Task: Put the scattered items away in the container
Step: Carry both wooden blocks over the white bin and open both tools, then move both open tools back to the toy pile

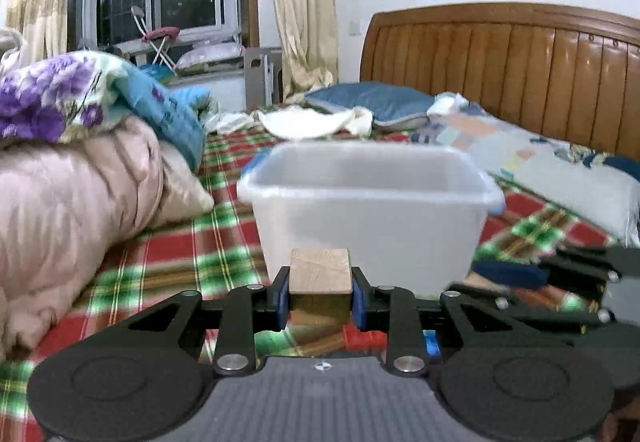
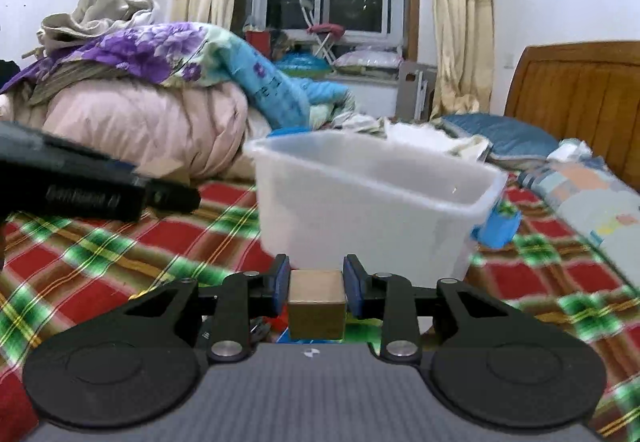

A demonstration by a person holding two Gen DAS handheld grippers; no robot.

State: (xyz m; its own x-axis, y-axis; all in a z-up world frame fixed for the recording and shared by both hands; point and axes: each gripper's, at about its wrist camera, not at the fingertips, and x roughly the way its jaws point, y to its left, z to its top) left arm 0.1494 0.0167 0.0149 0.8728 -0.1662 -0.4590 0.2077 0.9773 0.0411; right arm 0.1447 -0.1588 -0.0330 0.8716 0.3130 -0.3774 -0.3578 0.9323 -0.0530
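Note:
A translucent white plastic bin (image 1: 368, 210) stands on the plaid bedspread, straight ahead in both views (image 2: 360, 202). My left gripper (image 1: 320, 292) is shut on a wooden block (image 1: 320, 274), held just short of the bin's near wall. My right gripper (image 2: 317, 290) is shut on a second wooden block (image 2: 317, 302), also held close before the bin. The right gripper shows at the right edge of the left wrist view (image 1: 568, 282), and the left gripper shows at the left of the right wrist view (image 2: 80, 182). Red and blue items (image 1: 400, 338) lie on the bed under my left gripper.
A pile of quilts (image 1: 80, 162) rises on the left of the bed. Pillows (image 1: 376, 102) and cloths lie behind the bin before the wooden headboard (image 1: 520, 62). A blue lid (image 2: 496, 226) lies beside the bin's right side.

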